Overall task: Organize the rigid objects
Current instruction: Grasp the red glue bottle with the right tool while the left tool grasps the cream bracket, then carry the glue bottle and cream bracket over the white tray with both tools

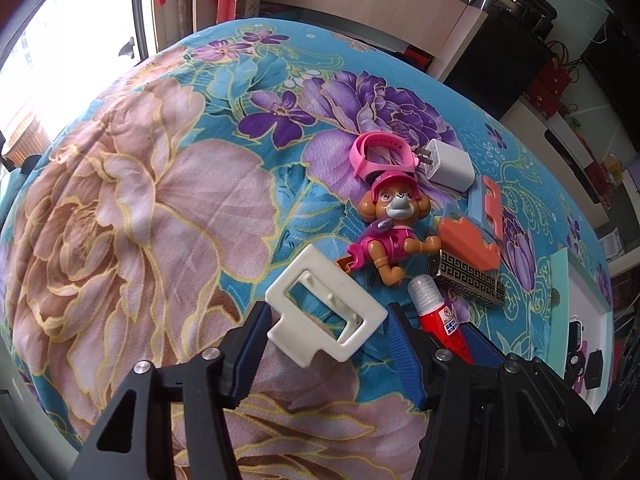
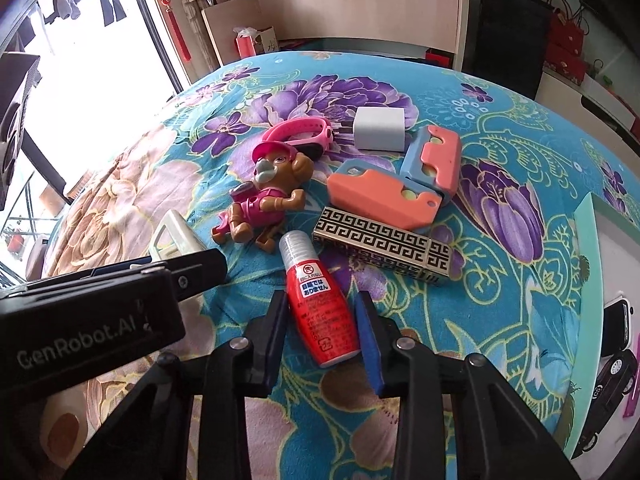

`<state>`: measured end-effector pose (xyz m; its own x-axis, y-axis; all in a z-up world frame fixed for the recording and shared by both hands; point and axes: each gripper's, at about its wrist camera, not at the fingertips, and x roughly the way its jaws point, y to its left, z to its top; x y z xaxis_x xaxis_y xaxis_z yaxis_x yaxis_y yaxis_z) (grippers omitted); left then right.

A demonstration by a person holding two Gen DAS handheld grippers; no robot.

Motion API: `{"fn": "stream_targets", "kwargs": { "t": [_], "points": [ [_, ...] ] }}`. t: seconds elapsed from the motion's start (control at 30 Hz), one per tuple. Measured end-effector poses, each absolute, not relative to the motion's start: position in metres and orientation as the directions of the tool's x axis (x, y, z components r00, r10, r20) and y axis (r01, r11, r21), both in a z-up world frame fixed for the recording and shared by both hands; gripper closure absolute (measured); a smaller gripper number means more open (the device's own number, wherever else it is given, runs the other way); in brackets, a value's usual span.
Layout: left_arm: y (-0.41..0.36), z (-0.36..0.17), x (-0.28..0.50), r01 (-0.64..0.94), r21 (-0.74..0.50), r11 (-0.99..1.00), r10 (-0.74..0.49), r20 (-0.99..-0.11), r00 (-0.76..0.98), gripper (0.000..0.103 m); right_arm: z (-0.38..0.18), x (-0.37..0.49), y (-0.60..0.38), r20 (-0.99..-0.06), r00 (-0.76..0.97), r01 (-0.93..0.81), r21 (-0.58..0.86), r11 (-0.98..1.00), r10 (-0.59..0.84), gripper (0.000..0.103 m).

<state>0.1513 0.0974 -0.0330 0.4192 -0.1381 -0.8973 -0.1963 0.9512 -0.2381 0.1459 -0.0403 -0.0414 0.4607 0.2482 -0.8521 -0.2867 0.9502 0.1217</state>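
Clutter sits bunched on a floral bedspread (image 2: 500, 152), and parts of it hide behind each other. From the left wrist view the patterned box (image 1: 468, 280) is half covered by the orange-and-blue pieces (image 1: 470, 240) and the red bottle (image 1: 438, 316), whose lower end is cut off behind a blue pad of the left tool (image 1: 326, 330). In the right wrist view the black body of the left tool blocks most of the white frame (image 2: 176, 236), leaving only one corner showing. The print on the bottle label is too small to read in full. At the right edge of both views a mint-rimmed tray (image 2: 586, 248) is cut off, and what lies in it is hard to make out. The left tool stands wide, its pads on either side of the white frame (image 1: 326, 306); the frame seems to touch the left pad, but whether it is gripped or only resting there I cannot tell. The right tool (image 2: 322, 336) is narrower, its pads flanking the red bottle (image 2: 320, 304) close on both sides; whether they press it is unclear. The bottle lies on the bedspread just beside the box (image 2: 384, 248) and the dog figure (image 2: 264, 204). Beyond lie a pink strap (image 2: 298, 134) and a white charger (image 2: 380, 128), touching.
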Motion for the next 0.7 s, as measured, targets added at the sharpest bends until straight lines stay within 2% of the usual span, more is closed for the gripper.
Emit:
{"fn": "stream_targets", "kwargs": {
  "t": [0.07, 0.37, 0.7],
  "points": [
    [0.098, -0.032, 0.151, -0.201, -0.241, 0.949, -0.138, -0.895, 0.423, 0.042, -0.040, 0.144, -0.042, -0.849, 0.456, -0.290, 0.141, 0.947, 0.266, 0.071],
    [0.099, -0.008, 0.144, -0.185, -0.257, 0.948, -0.137, -0.860, 0.492, 0.042, -0.018, 0.137, -0.058, -0.814, 0.496, -0.260, 0.192, 0.946, 0.302, 0.071],
    [0.075, 0.021, 0.140, -0.107, -0.252, 0.962, -0.150, -0.812, 0.564, 0.042, 0.016, 0.131, -0.101, -0.761, 0.607, -0.154, 0.171, 0.973, 0.230, 0.071]
  ]
}}
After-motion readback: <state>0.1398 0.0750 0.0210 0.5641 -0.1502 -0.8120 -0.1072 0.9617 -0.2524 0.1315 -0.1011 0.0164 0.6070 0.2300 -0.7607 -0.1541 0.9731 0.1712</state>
